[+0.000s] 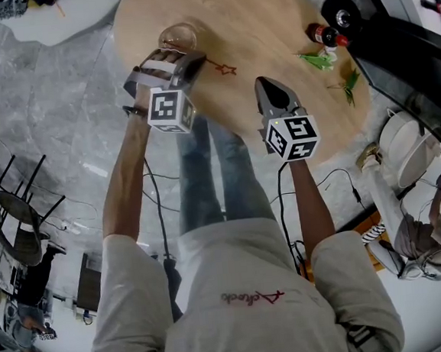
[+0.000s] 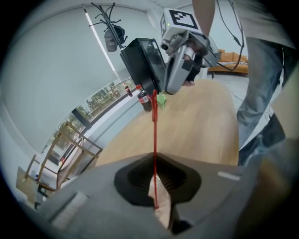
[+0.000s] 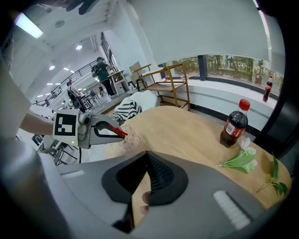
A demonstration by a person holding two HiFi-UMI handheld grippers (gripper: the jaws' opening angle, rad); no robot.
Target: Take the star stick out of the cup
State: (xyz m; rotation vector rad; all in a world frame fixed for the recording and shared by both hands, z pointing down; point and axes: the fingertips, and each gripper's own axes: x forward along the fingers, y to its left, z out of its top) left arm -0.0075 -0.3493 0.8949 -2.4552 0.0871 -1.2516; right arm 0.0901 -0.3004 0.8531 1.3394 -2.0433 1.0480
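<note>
My left gripper (image 1: 193, 59) is shut on the thin red star stick (image 1: 218, 66). The stick runs level above the wooden table (image 1: 268, 14), with its star end pointing right, clear of the glass cup (image 1: 177, 38) just behind the gripper. In the left gripper view the stick (image 2: 154, 140) runs straight out from the closed jaws of the left gripper (image 2: 155, 161). In the right gripper view the left gripper (image 3: 100, 130) holds the stick (image 3: 117, 132) beside the cup (image 3: 128, 141). My right gripper (image 1: 265, 83) (image 3: 146, 156) hangs shut and holds nothing, near the table's front edge.
A cola bottle (image 1: 326, 36) (image 3: 235, 125) stands at the table's right with green paper shapes (image 1: 316, 61) (image 3: 240, 161) and leaves (image 1: 349, 85) by it. A black case (image 2: 142, 63) lies beyond. A chair (image 1: 21, 219) is on the floor at left.
</note>
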